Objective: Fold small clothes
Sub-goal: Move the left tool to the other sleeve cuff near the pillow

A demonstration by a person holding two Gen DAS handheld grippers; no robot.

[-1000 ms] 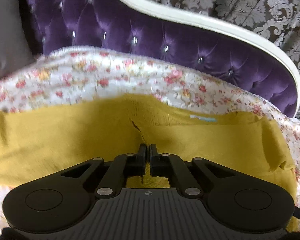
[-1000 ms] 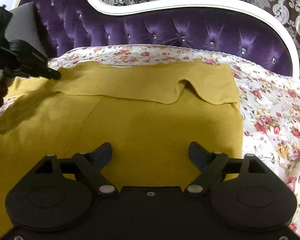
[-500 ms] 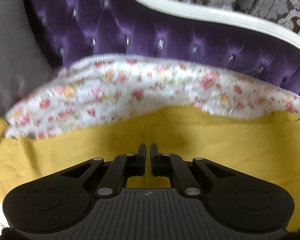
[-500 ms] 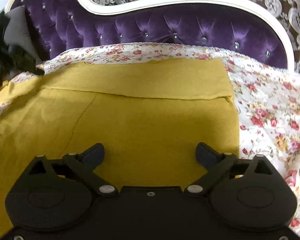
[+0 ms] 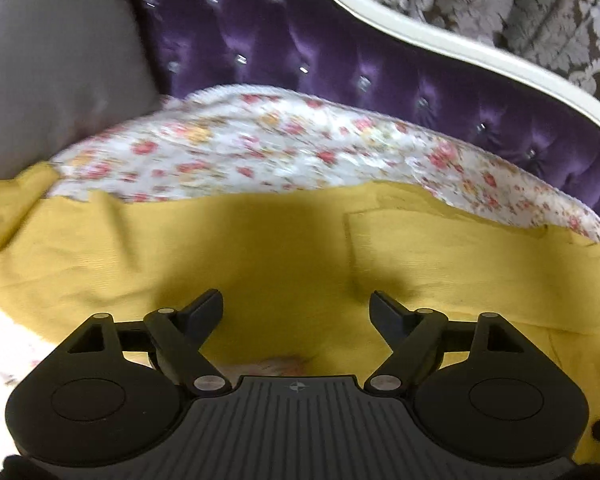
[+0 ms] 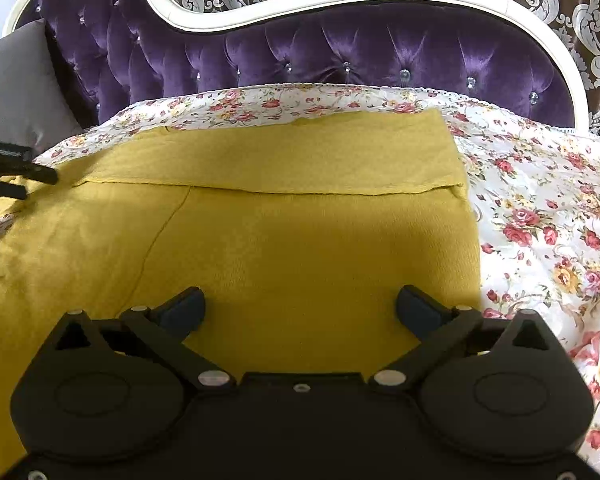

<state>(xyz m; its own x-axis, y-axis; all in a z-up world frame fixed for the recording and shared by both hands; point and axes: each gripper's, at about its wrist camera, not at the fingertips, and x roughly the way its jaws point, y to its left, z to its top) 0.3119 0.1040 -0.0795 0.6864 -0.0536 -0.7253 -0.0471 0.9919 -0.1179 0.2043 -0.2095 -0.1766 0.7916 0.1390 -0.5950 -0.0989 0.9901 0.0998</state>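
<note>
Two tongs are in my hands and both stand apart with nothing clamped. My left tongs [image 5: 296,308] have just been opening, and the yellow garment [image 6: 300,240] lies flat under the gap, not pinched. My right tongs [image 6: 300,308] have also just widened, spread over the same cloth, pads clear of it. The garment rests on the floral bedspread [image 6: 540,216], its far strip folded over so a straight edge runs across it. The right side edge lies neat along the flowers. The purple tufted headboard [image 6: 340,52] stands behind, a grey cushion [image 6: 16,92] at its left. In my right view, the left tongs' tips sit by the garment's left corner.
</note>
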